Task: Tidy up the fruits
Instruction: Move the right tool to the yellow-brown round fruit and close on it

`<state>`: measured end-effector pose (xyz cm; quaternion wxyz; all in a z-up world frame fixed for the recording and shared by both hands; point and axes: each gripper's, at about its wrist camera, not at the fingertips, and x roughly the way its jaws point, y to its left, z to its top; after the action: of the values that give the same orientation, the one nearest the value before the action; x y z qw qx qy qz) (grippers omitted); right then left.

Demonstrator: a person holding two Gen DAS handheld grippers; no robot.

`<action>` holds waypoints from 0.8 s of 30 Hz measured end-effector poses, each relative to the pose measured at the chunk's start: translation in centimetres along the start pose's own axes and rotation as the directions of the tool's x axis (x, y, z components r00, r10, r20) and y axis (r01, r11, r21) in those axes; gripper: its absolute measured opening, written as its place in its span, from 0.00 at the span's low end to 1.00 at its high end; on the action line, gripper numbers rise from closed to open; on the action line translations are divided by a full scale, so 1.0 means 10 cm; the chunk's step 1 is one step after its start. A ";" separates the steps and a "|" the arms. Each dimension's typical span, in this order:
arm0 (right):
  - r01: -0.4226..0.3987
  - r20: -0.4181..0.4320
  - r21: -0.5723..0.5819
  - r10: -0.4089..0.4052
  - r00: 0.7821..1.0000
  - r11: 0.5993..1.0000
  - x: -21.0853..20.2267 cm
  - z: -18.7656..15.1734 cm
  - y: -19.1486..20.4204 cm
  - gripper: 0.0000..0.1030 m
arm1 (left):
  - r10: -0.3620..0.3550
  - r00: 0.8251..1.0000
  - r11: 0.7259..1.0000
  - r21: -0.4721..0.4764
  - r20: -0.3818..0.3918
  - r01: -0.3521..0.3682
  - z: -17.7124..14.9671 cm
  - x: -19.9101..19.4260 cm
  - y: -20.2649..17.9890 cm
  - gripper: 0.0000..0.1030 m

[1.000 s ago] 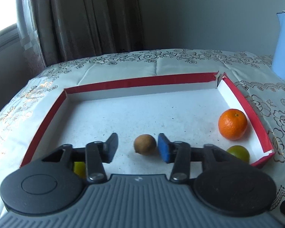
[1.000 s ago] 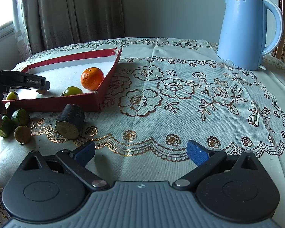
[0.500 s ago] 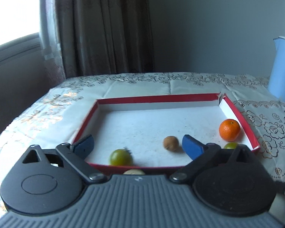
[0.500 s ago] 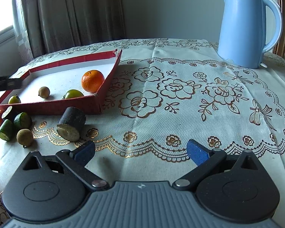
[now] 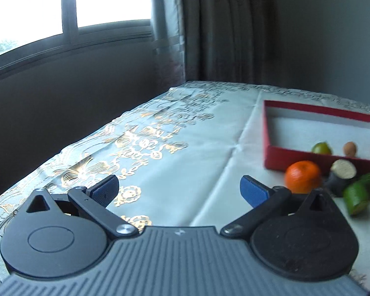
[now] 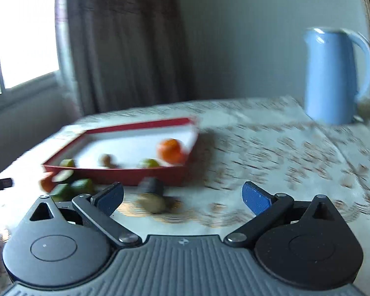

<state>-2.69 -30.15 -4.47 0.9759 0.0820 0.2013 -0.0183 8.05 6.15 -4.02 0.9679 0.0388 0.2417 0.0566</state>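
Note:
A red-walled tray (image 5: 308, 156) (image 6: 115, 174) with a white floor lies on the tablecloth. It holds an orange (image 6: 171, 150), a green fruit (image 5: 321, 148), another green fruit (image 6: 149, 163) and a small brown fruit (image 5: 349, 148) (image 6: 107, 160). In front of it lie an orange (image 5: 302, 176), green pieces (image 5: 357, 194) and a dark cut stub (image 5: 341, 174) (image 6: 151, 194). My left gripper (image 5: 180, 191) is open and empty, left of the tray. My right gripper (image 6: 182, 196) is open and empty, just before the stub; this view is blurred.
A blue kettle (image 6: 332, 76) stands at the back right. A curtain (image 5: 226, 27) and a window (image 5: 69, 2) are behind the table. The table's left edge (image 5: 61, 153) is near my left gripper.
My left gripper has pulled back out of the tray, opened wide and swung left. My right gripper has moved toward the tray and the loose fruits.

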 end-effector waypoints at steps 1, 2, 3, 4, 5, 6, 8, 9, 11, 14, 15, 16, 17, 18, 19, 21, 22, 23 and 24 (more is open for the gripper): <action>-0.022 -0.001 -0.036 0.022 1.000 0.999 0.00 -0.01 0.11 1.00 | 0.007 1.000 1.000 0.003 -0.017 -0.007 -0.01 0.04 0.00 1.00; -0.044 -0.015 -0.083 0.043 0.999 0.996 0.00 -0.03 0.23 1.00 | 0.002 0.999 1.000 -0.001 -0.036 -0.002 0.00 0.07 0.02 1.00; -0.064 -0.032 -0.136 0.060 0.998 0.989 0.02 -0.05 0.37 1.00 | -0.006 0.999 1.000 -0.006 -0.045 0.005 0.00 0.08 0.05 1.00; -0.075 -0.045 -0.181 0.068 0.997 0.981 0.04 -0.07 0.50 1.00 | -0.012 0.999 1.000 -0.003 -0.049 0.012 -0.01 0.08 0.05 1.00; -0.078 -0.052 -0.213 0.069 0.996 0.974 0.07 -0.08 0.61 1.00 | -0.020 0.998 1.000 0.005 -0.054 0.020 -0.01 0.09 0.04 1.00; -0.082 -0.063 -0.235 0.069 0.996 0.969 0.11 -0.09 0.70 1.00 | -0.024 0.998 1.000 0.011 -0.061 0.025 -0.02 0.10 0.04 1.00; -0.088 -0.097 -0.265 0.065 0.993 0.960 0.21 -0.10 0.85 1.00 | -0.011 0.996 1.000 0.015 -0.089 0.013 -0.03 0.13 0.04 1.00; -0.085 -0.106 -0.276 0.058 0.993 0.957 0.27 -0.10 0.89 1.00 | 0.000 0.995 1.000 0.009 -0.101 0.001 -0.04 0.16 0.06 1.00; -0.085 -0.128 -0.287 0.050 0.991 0.954 0.38 -0.08 0.96 0.99 | 0.000 0.993 1.000 -0.012 -0.116 -0.002 -0.05 0.18 0.10 1.00; -0.098 -0.175 -0.271 0.052 0.983 0.958 0.55 -0.06 0.99 0.99 | -0.031 0.991 0.997 -0.067 -0.126 0.022 -0.06 0.20 0.21 1.00; -0.101 -0.186 -0.268 0.051 0.981 0.958 0.59 -0.05 0.99 0.99 | -0.036 0.991 0.997 -0.078 -0.128 0.026 -0.07 0.21 0.23 1.00; -0.103 -0.194 -0.269 0.051 0.980 0.958 0.62 -0.05 1.00 0.98 | -0.043 0.991 0.996 -0.084 -0.129 0.032 -0.07 0.21 0.24 1.00; -0.106 -0.205 -0.275 0.049 0.977 0.956 0.66 -0.04 1.02 0.95 | -0.048 0.990 0.996 -0.086 -0.129 0.037 -0.07 0.22 0.24 1.00; -0.107 -0.215 -0.281 0.046 0.976 0.954 0.69 -0.04 1.04 0.94 | -0.051 0.990 0.996 -0.085 -0.129 0.040 -0.07 0.21 0.24 1.00; -0.110 -0.226 -0.287 0.044 0.973 0.952 0.73 -0.04 1.05 0.92 | -0.053 0.990 0.996 -0.084 -0.128 0.043 -0.07 0.21 0.24 1.00; -0.111 -0.247 -0.288 0.039 0.968 0.951 0.78 -0.05 1.06 0.76 | -0.059 0.990 0.995 -0.088 -0.126 0.048 -0.07 0.21 0.25 1.00; -0.114 -0.257 -0.284 0.039 0.966 0.952 0.80 -0.05 1.06 0.72 | -0.062 0.990 0.994 -0.092 -0.127 0.051 -0.07 0.21 0.25 1.00; -0.117 -0.266 -0.279 0.040 0.963 0.953 0.83 -0.05 1.06 0.68 | -0.066 0.990 0.994 -0.097 -0.127 0.053 -0.07 0.21 0.26 1.00; -0.120 -0.272 -0.272 0.043 0.961 0.955 0.84 -0.05 1.05 0.66 | -0.068 0.990 0.993 -0.100 -0.127 0.056 -0.07 0.21 0.26 1.00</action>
<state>5.59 -19.72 -6.63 0.9420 -0.0498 0.3258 0.0626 9.33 9.08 -5.35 0.9521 -0.0193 0.3024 0.0404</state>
